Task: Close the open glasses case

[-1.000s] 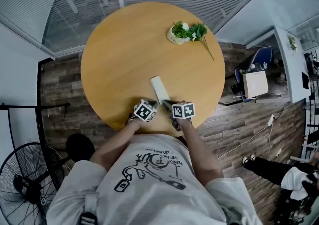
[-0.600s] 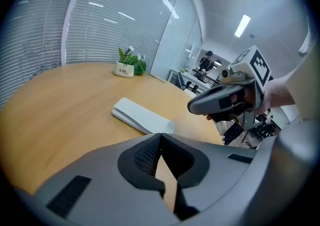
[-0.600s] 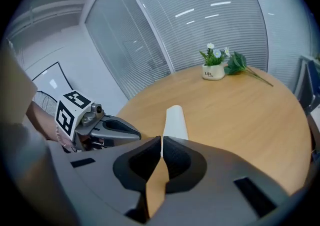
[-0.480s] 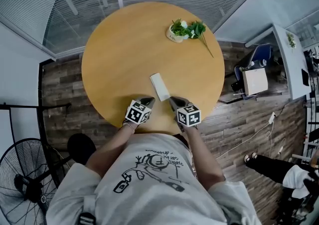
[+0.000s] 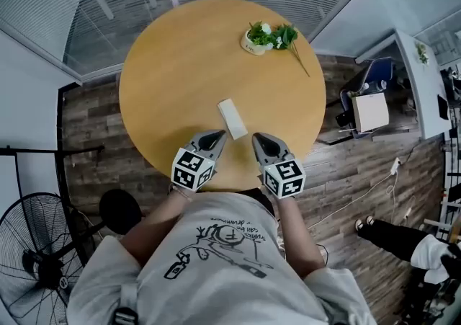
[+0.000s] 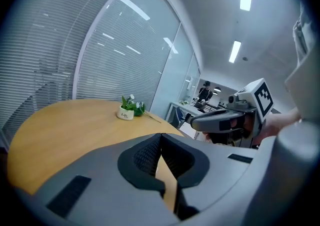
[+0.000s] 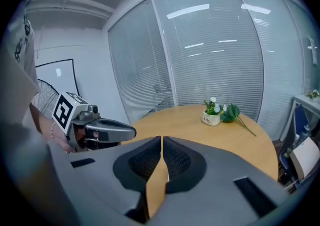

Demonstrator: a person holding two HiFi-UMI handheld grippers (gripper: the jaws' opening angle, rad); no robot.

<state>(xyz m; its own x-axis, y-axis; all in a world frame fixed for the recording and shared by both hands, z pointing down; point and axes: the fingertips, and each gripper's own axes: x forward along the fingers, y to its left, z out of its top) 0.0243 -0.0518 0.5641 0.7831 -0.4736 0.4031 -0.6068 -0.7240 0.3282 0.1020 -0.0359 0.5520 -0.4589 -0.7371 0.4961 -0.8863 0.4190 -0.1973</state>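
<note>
Both grippers sit low at the near edge of the round table (image 5: 173, 64), one on each side of the glasses case (image 5: 232, 118), and neither touches it. My left gripper (image 5: 215, 137) points in from the near left and my right gripper (image 5: 257, 140) from the near right, their noses angled toward each other with the case just beyond the gap between them. I read that placing as a hands-off stance that leaves the case free to be looked over. The case lies flat on the wood, a slim pale slab a little nearer than the table's middle, and from the head view I see no raised lid. I judge it to be closed already, though it is small in the frame and I can't make out the seam. In the left gripper view the jaws are pressed together with nothing between them, only tabletop showing below. The right gripper view shows the same: jaws clenched on nothing. Each of those views catches the other gripper off to one side, clear of the case. On the far side of the table, well apart from everything, stands a small pot of flowers (image 5: 256, 44).
</note>
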